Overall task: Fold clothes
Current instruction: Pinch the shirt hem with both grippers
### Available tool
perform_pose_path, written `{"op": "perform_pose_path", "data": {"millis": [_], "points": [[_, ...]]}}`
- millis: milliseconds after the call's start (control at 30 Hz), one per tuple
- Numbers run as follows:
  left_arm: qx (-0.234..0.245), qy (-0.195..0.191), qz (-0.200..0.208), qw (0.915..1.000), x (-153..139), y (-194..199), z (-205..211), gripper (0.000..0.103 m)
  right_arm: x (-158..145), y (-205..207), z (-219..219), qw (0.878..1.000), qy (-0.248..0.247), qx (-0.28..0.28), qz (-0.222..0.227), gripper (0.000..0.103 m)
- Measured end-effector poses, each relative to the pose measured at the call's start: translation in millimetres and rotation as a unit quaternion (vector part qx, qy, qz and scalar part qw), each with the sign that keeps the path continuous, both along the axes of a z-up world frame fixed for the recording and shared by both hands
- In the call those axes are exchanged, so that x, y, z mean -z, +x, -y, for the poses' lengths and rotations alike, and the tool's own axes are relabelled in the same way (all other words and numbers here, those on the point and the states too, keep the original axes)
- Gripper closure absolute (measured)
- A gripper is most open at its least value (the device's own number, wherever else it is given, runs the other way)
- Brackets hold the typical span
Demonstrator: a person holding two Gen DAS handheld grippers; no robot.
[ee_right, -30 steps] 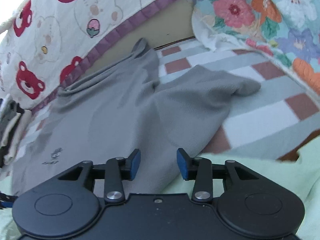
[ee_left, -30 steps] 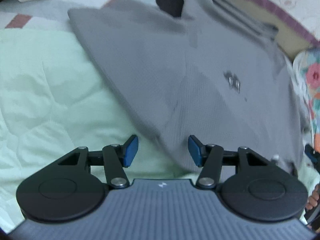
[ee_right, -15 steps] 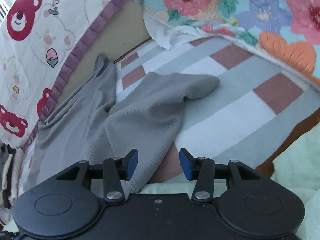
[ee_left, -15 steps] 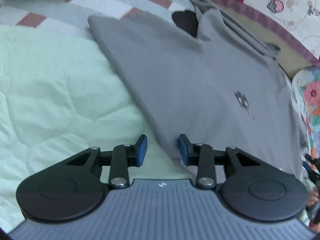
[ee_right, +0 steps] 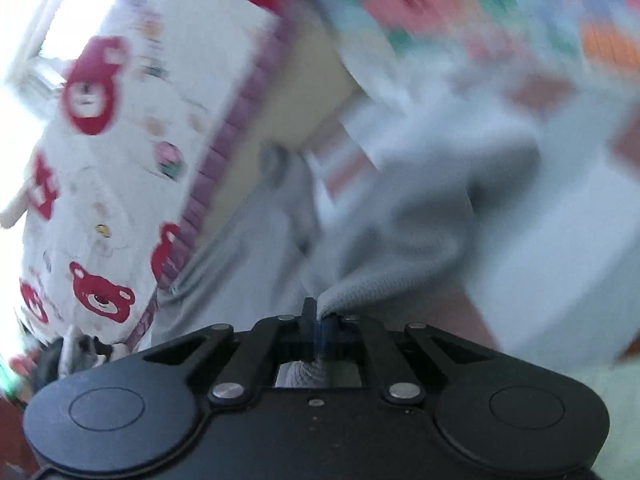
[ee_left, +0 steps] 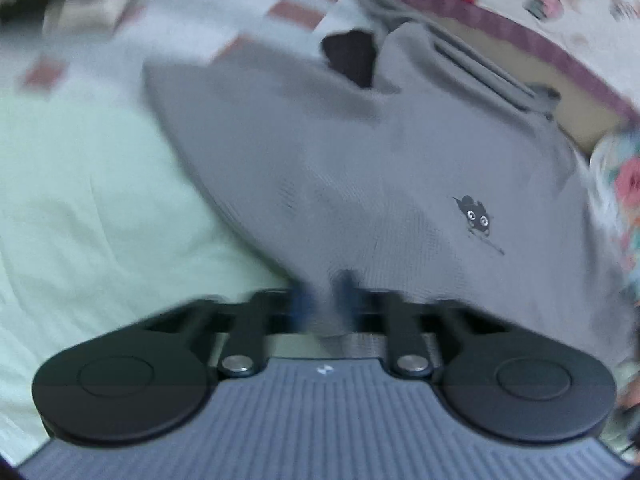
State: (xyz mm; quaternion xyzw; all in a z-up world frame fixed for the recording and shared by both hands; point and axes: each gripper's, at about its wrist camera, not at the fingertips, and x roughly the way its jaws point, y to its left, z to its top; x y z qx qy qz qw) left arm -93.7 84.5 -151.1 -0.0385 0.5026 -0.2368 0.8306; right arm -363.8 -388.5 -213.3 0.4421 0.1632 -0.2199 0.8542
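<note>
On the bed, a grey shirt [ee_left: 360,184] lies spread over a pale green quilt [ee_left: 88,216] and a checked blanket [ee_left: 224,28], with a small dark cartoon print [ee_left: 476,216] on its front. At its near hem the left claw [ee_left: 324,300] is pressed together on the fabric, though this view is blurred. The right claw [ee_right: 320,320] pinches another edge of the grey shirt, and the cloth rises in a peak from its tips. Behind the shirt stands a bear-print quilt [ee_right: 104,184], and a floral one [ee_right: 460,8] is beside it.
</note>
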Motion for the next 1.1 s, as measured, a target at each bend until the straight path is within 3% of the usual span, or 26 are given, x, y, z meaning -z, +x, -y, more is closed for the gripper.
{"op": "perform_pose_path", "data": {"millis": [67,133,200,333,367,433,533,567,633,667,700,733,767,967,1033,1067,1100], "points": [[-0.003,-0.014,0.038,0.9992,-7.1,-8.2,-3.8,0.100,-2.8,-8.3,-8.4,1.000,-0.010,0.020,-0.009,0.099],[-0.001,-0.020,0.049,0.9986,-8.3,-8.9,-7.2,0.100,-5.7,-16.5,-16.9,0.999,-0.020,0.040,-0.017,0.100],[0.003,0.001,0.029,0.9996,-2.3,2.7,-6.2,0.099,-8.5,-24.8,-25.3,0.997,-0.030,0.060,-0.026,0.100],[-0.020,-0.062,-0.028,0.9975,5.5,17.5,-19.0,0.095,-14.1,-41.3,-42.1,0.993,-0.050,0.100,-0.042,0.100],[-0.021,-0.072,-0.036,0.9966,6.1,18.2,-19.4,0.083,-15.0,-43.6,-45.6,0.992,-0.054,0.105,-0.046,0.100],[-0.021,-0.075,-0.050,0.9957,10.0,18.1,-17.5,0.070,-13.3,-44.5,-47.0,0.993,-0.051,0.100,-0.042,0.099],[-0.031,-0.059,-0.080,0.9945,18.5,13.8,-16.0,0.062,-8.8,-53.0,-44.4,0.995,-0.014,0.100,-0.018,0.094],[-0.033,-0.072,-0.087,0.9931,20.4,8.8,-19.4,0.062,-6.0,-57.4,-43.6,0.995,0.014,0.103,0.001,0.092],[-0.034,-0.083,-0.080,0.9927,23.1,3.6,-22.6,0.065,3.1,-64.5,-46.1,0.989,0.088,0.104,0.063,0.079],[-0.033,-0.085,-0.070,0.9934,23.7,2.8,-22.5,0.066,6.1,-65.9,-48.1,0.985,0.110,0.103,0.081,0.066],[-0.030,-0.085,-0.057,0.9943,22.7,2.8,-20.8,0.069,5.8,-63.0,-51.6,0.987,0.103,0.098,0.072,0.062],[-0.027,-0.085,-0.045,0.9950,21.7,2.8,-19.1,0.087,5.9,-60.5,-54.0,0.989,0.097,0.094,0.064,0.062],[-0.025,-0.085,-0.032,0.9956,20.7,2.7,-17.4,0.091,7.1,-58.8,-54.1,0.990,0.093,0.094,0.056,0.062],[-0.030,-0.092,0.038,0.9946,6.1,1.2,-17.3,0.091,14.2,-48.6,-54.9,0.993,0.072,0.093,0.005,0.054],[-0.042,-0.128,0.010,0.9908,9.8,8.8,-22.1,0.086,10.3,-50.2,-54.9,0.992,0.074,0.094,0.036,0.052],[-0.049,-0.149,-0.011,0.9875,12.7,12.7,-25.0,0.080,6.7,-52.2,-54.8,0.991,0.077,0.094,0.063,0.065],[-0.055,-0.166,-0.029,0.9842,15.1,15.8,-27.2,0.080,1.9,-52.6,-55.2,0.990,0.073,0.092,0.079,0.092]]}}
